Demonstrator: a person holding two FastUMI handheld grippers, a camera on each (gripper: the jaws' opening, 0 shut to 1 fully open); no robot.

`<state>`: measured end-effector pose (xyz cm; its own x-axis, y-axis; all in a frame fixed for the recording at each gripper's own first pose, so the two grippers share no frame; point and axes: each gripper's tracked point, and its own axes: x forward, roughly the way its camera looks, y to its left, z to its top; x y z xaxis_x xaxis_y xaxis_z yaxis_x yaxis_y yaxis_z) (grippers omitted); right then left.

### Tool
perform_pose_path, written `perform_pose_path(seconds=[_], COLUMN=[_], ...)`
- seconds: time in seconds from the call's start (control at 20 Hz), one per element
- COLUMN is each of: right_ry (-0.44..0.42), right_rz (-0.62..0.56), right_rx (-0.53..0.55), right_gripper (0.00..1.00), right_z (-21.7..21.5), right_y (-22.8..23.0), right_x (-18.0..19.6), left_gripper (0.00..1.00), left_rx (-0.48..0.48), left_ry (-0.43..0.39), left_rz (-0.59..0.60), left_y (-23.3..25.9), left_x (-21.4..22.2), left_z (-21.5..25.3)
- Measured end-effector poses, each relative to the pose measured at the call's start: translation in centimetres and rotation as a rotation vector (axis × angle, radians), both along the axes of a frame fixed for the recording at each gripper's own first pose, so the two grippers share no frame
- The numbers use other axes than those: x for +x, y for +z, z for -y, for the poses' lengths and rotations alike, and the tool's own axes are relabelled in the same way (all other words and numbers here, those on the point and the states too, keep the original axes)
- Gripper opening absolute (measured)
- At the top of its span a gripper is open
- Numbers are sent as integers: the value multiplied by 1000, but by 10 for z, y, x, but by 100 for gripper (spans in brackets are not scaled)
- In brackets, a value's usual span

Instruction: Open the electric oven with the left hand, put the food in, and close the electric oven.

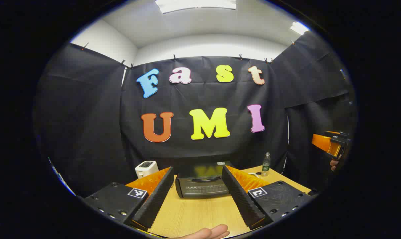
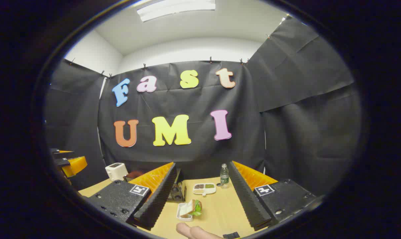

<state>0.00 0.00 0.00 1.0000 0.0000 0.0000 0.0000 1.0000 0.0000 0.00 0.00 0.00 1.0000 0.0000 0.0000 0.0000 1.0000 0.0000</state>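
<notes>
The oven (image 1: 202,181) sits on the table (image 1: 194,215) with its door shut. In the left gripper view it shows right between the two fingers of the left gripper (image 1: 199,200), a bit past their tips, not touching them. Those fingers stand wide apart and hold nothing.

The food (image 2: 191,208) is a sandwich with green leaf, lying in a small white tray (image 2: 184,212) just to the right of the oven. In the right gripper view it lies between the fingers of the right gripper (image 2: 203,205) — closer to the left one. These fingers are wide apart too, and hold nothing.

Behind the food, also right of the oven, there is a white plate (image 2: 204,188) with bits of food in three parts, and a water bottle (image 2: 224,176) stands just beside it. A white toaster (image 1: 146,168) stands left of the oven, near the black wall.

A fingertip (image 1: 207,233) shows at the bottom of the left gripper view — near the table's front edge.
</notes>
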Motion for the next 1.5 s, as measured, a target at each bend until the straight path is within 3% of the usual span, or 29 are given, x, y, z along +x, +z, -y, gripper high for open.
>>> perform_pose_path(seconds=[0.8,1.15,1.5], right_ry=[-25,27,55], right_rz=[64,73,58], right_rx=[-12,-8,5], right_gripper=[100,98,98], right_z=[23,15,23], right_y=[13,10,-1], right_x=[-7,6,31], left_gripper=[95,95,95], left_rx=[-38,-59,-83], left_ry=[6,6,-65], left_rz=[-42,-63,-162], left_y=[-11,-25,-65], left_x=[20,62,141], left_z=[0,-3,21])
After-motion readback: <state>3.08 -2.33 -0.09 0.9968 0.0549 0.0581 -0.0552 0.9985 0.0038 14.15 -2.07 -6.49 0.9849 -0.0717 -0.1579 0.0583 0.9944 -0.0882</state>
